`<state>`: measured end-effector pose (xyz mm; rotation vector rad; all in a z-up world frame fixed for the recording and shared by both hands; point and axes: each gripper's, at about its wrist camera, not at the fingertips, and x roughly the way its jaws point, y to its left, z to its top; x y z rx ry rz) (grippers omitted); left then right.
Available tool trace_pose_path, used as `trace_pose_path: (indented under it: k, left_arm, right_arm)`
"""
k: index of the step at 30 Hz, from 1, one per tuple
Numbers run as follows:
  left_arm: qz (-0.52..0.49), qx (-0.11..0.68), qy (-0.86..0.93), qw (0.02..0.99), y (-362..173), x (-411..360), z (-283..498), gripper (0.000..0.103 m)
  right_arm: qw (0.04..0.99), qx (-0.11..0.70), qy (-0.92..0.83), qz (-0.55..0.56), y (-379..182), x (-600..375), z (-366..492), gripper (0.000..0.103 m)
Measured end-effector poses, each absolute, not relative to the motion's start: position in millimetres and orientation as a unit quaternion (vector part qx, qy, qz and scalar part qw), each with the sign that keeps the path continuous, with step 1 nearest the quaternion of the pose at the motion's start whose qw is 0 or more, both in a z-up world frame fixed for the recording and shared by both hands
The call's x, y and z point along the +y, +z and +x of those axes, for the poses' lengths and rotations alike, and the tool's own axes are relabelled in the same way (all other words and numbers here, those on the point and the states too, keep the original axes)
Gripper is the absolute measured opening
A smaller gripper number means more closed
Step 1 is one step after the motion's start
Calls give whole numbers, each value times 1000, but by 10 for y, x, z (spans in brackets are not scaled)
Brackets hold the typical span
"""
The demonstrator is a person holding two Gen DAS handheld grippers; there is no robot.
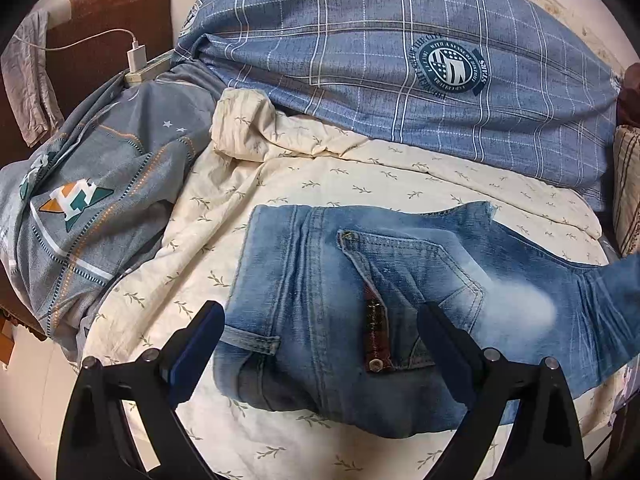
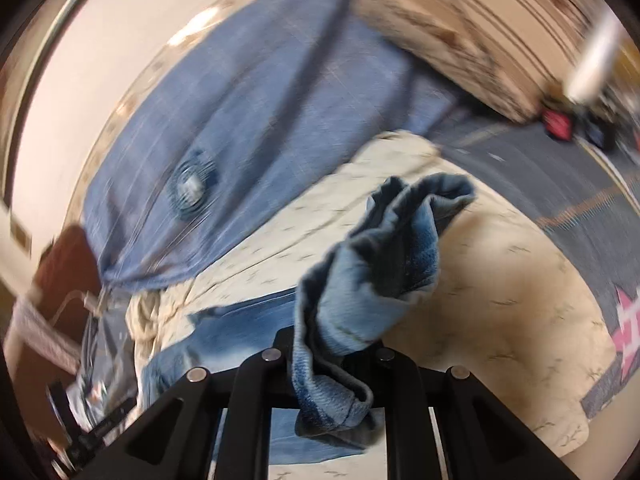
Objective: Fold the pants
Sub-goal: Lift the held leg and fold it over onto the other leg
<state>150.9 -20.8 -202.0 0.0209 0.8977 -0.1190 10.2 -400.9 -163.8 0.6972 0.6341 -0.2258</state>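
Right gripper (image 2: 326, 350) at six o'clock, jaws closed tight on a bunched fold of the jeans (image 2: 372, 264) — denim stands up out of the clamp toward one o'clock, hem hanging over the black frame. Cream leaf-print sheet (image 2: 500, 280) fills centre to four o'clock. Blue plaid duvet (image 2: 240, 120) from eleven to nine o'clock. Picture smeared — edge details unreadable.

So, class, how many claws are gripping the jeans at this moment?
1. The right claw is shut on a bunched end of the jeans, lifted off the bed. The left claw hangs open above the jeans' pocket area, touching nothing.
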Motion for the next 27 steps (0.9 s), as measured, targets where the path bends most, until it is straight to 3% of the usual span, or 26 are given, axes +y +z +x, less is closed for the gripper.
trace_pose_path:
  k: [6, 14, 16, 20, 23, 27]
  left_arm:
    - [0, 430, -49, 901, -2054, 3, 1508, 97]
    - [-4, 435, -40, 900, -2142, 193, 1506, 97]
    - [-2, 435, -43, 899, -2141, 179, 1505, 97]
    - [0, 433, -61, 899, -2097, 42, 1513, 97]
    - [8, 433, -92, 897, -2044, -188, 1529, 97]
    - [27, 433, -141, 890, -1996, -612, 1580, 97]
  right_arm:
    - [889, 354, -58, 284, -1650, -3305, 532, 17]
    - [812, 496, -14, 308, -2523, -2686, 933, 26]
    - [823, 482, -11, 301, -2536, -2664, 871, 26]
    - [819, 461, 45, 339, -2439, -2825, 679, 37]
    - [835, 414, 55, 358, -2366, -3008, 431, 63]
    - [842, 358, 44, 402, -2392, -3237, 241, 63]
